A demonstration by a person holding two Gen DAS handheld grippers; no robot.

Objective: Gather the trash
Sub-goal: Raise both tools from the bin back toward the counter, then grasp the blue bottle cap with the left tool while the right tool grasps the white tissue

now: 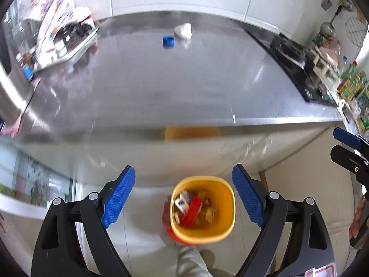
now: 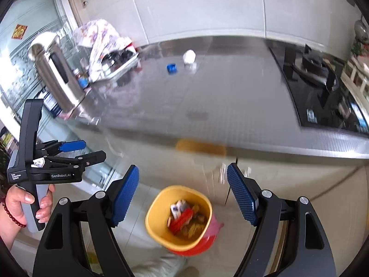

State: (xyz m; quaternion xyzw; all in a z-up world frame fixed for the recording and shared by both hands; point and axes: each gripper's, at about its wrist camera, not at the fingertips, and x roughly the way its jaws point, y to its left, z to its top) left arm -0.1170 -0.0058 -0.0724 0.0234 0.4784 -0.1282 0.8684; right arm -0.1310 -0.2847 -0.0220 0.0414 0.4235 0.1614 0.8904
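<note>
Both claws released above a yellow bin.

Left claw spread wide, empty; right claw likewise gaping, grasping nothing. Below, on the floor, bin holding wrappers. Far back on the steel counter, blue cap just beside crumpled white paper.

Bin on floor before counter — wrappers inside
</note>
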